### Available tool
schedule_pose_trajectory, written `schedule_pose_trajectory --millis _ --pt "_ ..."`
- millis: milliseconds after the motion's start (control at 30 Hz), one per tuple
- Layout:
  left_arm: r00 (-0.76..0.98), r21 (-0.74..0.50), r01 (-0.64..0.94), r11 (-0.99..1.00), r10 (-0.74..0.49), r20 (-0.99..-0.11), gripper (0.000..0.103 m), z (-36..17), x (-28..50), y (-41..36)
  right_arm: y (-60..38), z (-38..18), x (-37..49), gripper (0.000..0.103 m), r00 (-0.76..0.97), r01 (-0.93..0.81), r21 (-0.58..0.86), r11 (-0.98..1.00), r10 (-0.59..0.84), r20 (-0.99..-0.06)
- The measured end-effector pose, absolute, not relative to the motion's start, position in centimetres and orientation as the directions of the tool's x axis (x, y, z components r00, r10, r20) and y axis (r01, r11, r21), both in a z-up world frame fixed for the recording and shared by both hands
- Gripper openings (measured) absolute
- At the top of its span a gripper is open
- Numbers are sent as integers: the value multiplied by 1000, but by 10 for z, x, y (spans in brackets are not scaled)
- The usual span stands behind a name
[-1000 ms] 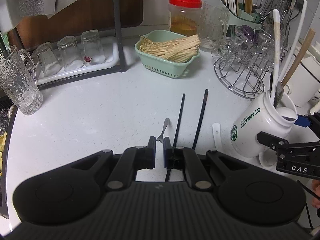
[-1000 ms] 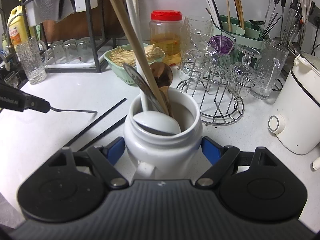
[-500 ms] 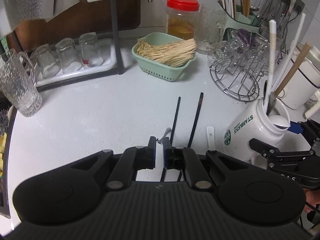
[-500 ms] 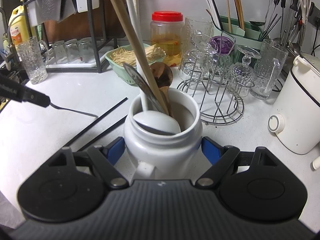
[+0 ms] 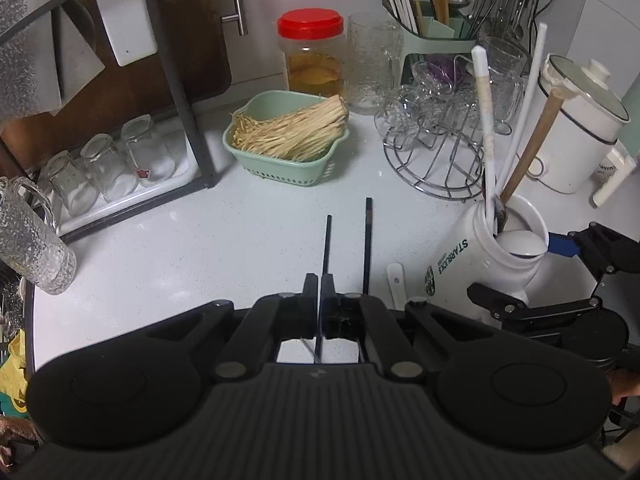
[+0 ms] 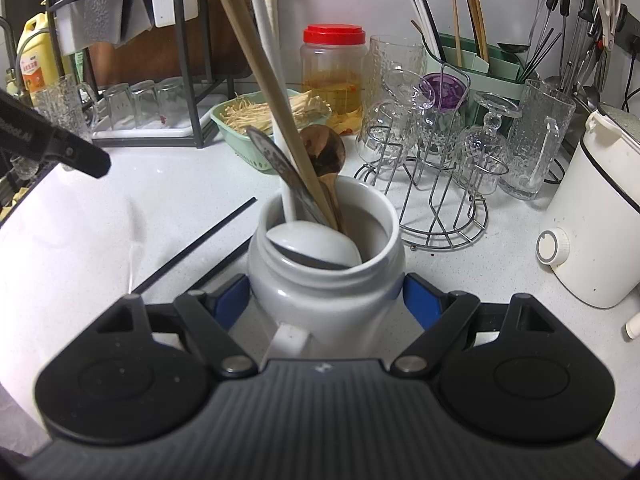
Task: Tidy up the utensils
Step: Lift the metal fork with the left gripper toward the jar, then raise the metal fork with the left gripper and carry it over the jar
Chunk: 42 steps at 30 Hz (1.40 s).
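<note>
**Left wrist view.** A white ceramic Starbucks mug (image 5: 468,256) is noted at the right, tilted. It holds long white sticks, a wooden handle and a white ceramic spoon (image 5: 520,242). It is clamped by the right gripper (image 5: 528,272). A mint-green plastic basket (image 5: 280,170) is filled with pale straw-like sticks. A red-lidded clear jar (image 5: 312,56) of amber contents stands behind it.

Two black chopsticks (image 5: 367,240) are laid on the speckled white counter (image 5: 200,240), apart and roughly parallel. The left gripper (image 5: 319,290) is pressed together, having just closed further. Nothing is seen between its pads.

**Right wrist view.** The mug (image 6: 328,280) is pinched between the blue pads (image 6: 420,300) of the right gripper (image 6: 326,300). A brown wooden spoon (image 6: 324,152) and a metal spoon are also seen inside. A wire rack of glasses (image 6: 440,208) and a white kettle (image 6: 592,216) stand to the right.

**Change.** The metal fork — earlier seen projecting from the left gripper (image 6: 80,156) — is no longer discernible there. Its present place cannot be told. The mug is unmoved.
</note>
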<state>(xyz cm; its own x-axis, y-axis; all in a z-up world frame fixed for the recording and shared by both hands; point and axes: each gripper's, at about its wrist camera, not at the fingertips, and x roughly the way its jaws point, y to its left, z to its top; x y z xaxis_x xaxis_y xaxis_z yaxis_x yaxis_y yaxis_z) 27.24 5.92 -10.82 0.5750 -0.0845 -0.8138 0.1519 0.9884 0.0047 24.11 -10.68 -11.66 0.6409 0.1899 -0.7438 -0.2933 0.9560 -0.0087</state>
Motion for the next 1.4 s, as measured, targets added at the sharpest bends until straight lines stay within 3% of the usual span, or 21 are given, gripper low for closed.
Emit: schedule_pose_trajectory --millis 467,533,600,667,1267,1333,1400 --pt "498 -156 -28 987 -122 -859 4 -165 280 101 -108 -118 240 86 642 -293 -6 956 192 -742" --pt "500 -186 -52 981 -136 -855 13 -173 284 103 -107 -117 240 86 642 -291 -6 957 190 -743" --pt "503 -203 -83 976 -135 -854 33 -181 289 105 -107 -117 241 86 640 -292 -9 956 189 -745" --pt "517 -215 -100 971 -134 -845 37 -187 295 104 -107 -117 242 86 635 -292 -8 956 188 -749" --pt "518 -176 -146 973 -77 -852 35 -224 337 89 -105 -117 242 86 629 -263 -11 965 162 -760" --pt "522 -163 -145 976 -65 -851 32 -225 339 87 -105 -117 241 86 630 -259 -12 966 159 -760" --pt "520 -144 -150 978 -46 -853 16 -225 340 86 -104 -117 242 86 630 -258 -13 966 158 -761"
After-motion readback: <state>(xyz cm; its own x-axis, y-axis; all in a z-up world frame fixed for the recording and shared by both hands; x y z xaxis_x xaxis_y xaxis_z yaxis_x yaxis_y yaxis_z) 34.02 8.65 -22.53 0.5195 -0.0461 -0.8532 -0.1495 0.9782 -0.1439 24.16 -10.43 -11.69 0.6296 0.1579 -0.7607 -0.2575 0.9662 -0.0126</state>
